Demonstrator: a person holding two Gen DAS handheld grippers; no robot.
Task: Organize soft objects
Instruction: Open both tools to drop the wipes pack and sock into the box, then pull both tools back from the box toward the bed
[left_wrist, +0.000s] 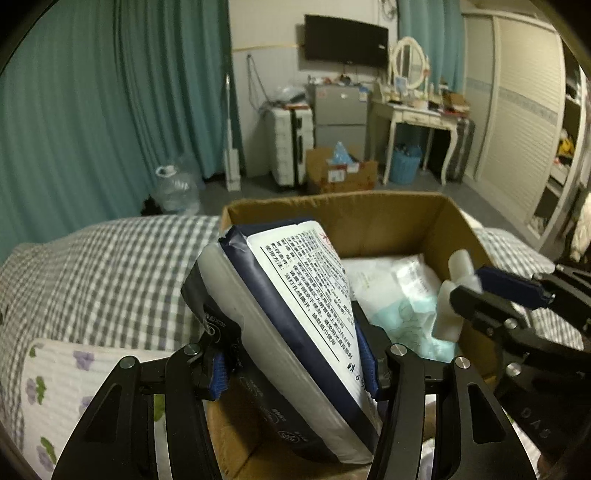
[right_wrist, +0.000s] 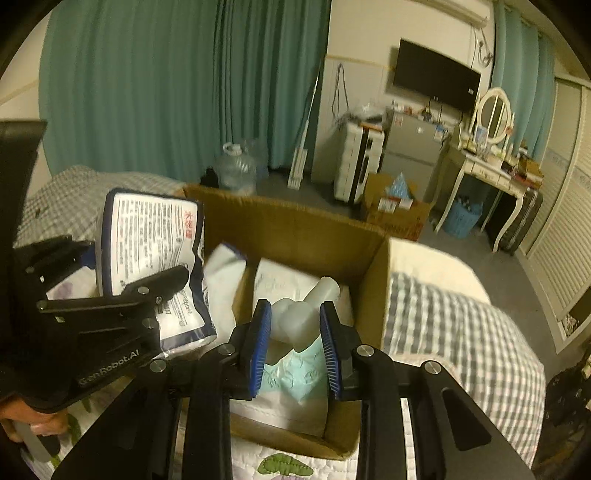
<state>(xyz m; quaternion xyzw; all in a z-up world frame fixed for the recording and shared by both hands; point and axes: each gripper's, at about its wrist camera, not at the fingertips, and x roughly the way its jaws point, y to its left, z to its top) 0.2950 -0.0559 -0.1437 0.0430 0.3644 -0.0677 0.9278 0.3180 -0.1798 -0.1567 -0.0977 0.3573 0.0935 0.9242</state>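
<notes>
Both loads hang over the cardboard box. Left gripper pinches wipes pack, long axis tilted boxward. Right gripper (nearer the pile) clamps translucent bottle.

We see both grippers pitched downward and forward. The left gripper has its jaws roughly half apart, blue pads clamped against the two faces of a soft pack, which stands tilted between the fingers. In the right wrist view the left gripper's black linkage enters from the left, and part of a hand shows at its grip near the lower left corner. The right gripper holds its jaws narrower, both blue pads pressed on the sides of a small translucent white bottle. The two grippers sit side by side, near each other but apart.
</notes>
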